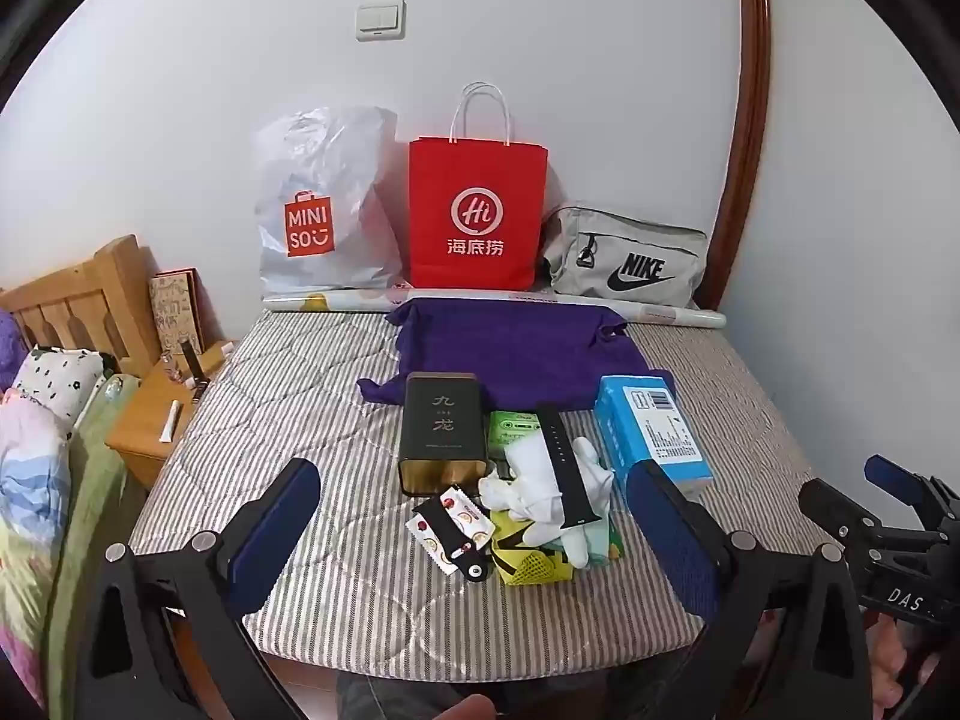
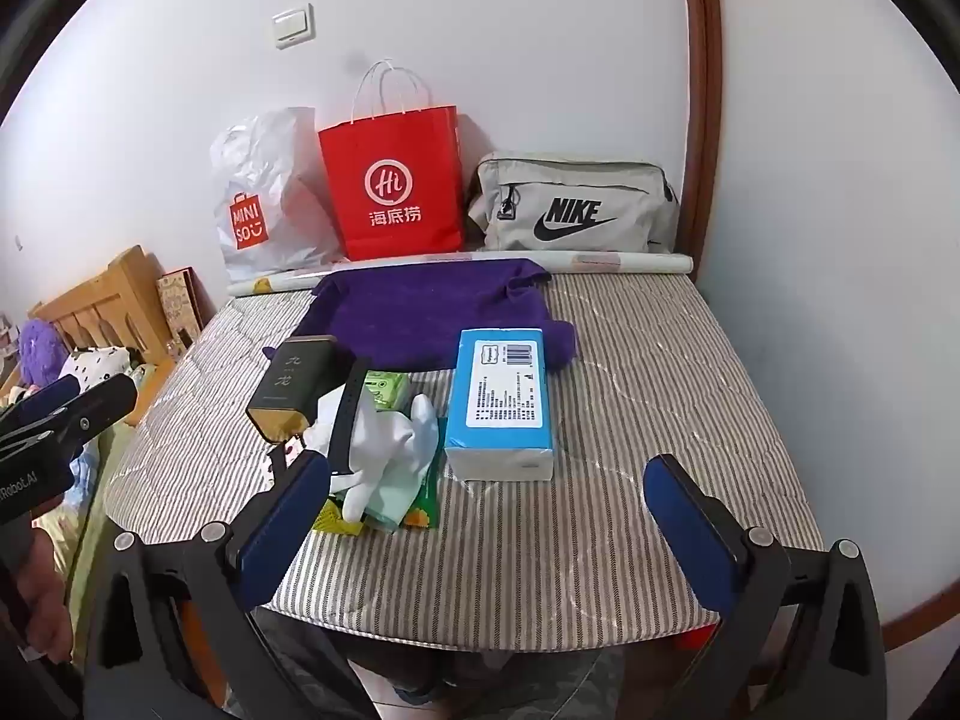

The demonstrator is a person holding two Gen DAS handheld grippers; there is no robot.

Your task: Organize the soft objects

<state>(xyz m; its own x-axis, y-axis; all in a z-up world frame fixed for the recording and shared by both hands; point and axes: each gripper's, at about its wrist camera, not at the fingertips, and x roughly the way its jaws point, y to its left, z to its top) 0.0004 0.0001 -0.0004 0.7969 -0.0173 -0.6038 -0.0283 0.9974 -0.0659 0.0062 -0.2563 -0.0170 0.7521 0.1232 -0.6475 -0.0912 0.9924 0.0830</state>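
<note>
Two hand-held grippers hover with jaws spread wide and empty over the near edge of a striped mattress set against a white wall, the left gripper facing a small heap of clutter and the right gripper facing bare quilting just right of that heap. Along the wall stand a white Miniso plastic bag, a red paper bag with white handles and a grey Nike pouch, with a long paper roll lying in front of them; what the bags hold cannot be seen. A purple towel, spread flat with rumpled corners, lies between the roll and the heap, its near edge tucked behind a dark tin and a blue tissue pack. Between tin and pack sits the pile of soft things: white gloves draped over a green packet and a yellow packet, with a black watch strap lying across the gloves. A patterned sock rests just left of the pile, in front of the tin. Beyond the mattress's left edge are a wooden headboard, a bedside table and heaped bedding.
</note>
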